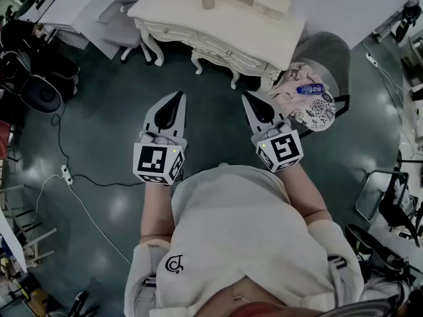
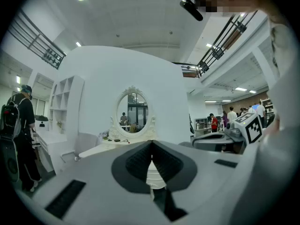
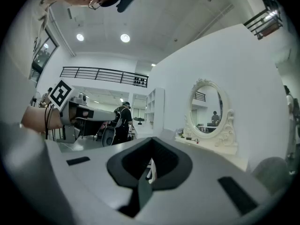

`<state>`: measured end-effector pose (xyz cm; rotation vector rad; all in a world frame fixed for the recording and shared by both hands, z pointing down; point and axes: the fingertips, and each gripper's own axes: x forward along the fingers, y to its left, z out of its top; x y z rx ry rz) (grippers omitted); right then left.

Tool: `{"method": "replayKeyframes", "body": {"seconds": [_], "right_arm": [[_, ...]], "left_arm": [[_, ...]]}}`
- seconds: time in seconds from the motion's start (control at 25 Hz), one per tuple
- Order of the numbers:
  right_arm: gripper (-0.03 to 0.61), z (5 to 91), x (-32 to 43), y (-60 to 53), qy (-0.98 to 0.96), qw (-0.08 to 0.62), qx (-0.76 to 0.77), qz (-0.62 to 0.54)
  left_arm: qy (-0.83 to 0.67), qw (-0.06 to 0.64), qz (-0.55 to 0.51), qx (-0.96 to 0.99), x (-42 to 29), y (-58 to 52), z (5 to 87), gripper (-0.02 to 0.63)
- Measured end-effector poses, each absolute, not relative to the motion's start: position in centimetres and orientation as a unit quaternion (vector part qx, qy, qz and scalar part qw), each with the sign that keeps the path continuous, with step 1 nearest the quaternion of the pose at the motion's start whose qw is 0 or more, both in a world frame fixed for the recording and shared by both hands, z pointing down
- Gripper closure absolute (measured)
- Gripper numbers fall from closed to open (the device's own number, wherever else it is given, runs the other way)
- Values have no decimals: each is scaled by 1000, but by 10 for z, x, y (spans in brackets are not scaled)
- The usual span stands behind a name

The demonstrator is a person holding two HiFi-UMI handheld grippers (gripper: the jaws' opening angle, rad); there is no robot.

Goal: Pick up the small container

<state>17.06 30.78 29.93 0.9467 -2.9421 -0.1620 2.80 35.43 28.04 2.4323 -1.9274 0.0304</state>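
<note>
A small pale container [image 1: 208, 2] stands on the white dressing table [image 1: 264, 41] at the top of the head view. Both grippers are held over the dark floor, well short of the table and pointing towards it. My left gripper [image 1: 177, 98] is shut, its dark pads meeting at the tip with nothing between them [image 2: 151, 145]. My right gripper [image 1: 248, 98] is also shut and empty [image 3: 151, 143]. In both gripper views an oval mirror [image 2: 132, 110] on the table stands ahead; the container is too small to make out there.
A grey chair [image 1: 330, 51] to the table's right holds clothes and a blue bottle [image 1: 309, 89]. Another grey chair [image 1: 122, 18] stands at the table's left. A power strip with cable [image 1: 66, 174] lies on the floor. A person with a backpack [image 2: 16, 135] stands at the left.
</note>
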Motion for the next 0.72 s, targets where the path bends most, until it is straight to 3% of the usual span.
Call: {"method": "replayKeyframes", "body": {"seconds": [0.72], "right_arm": [[572,323,159,272,-952,26,305,-8]], "left_arm": [[-629,58,6,775,15,324,304,601]]}}
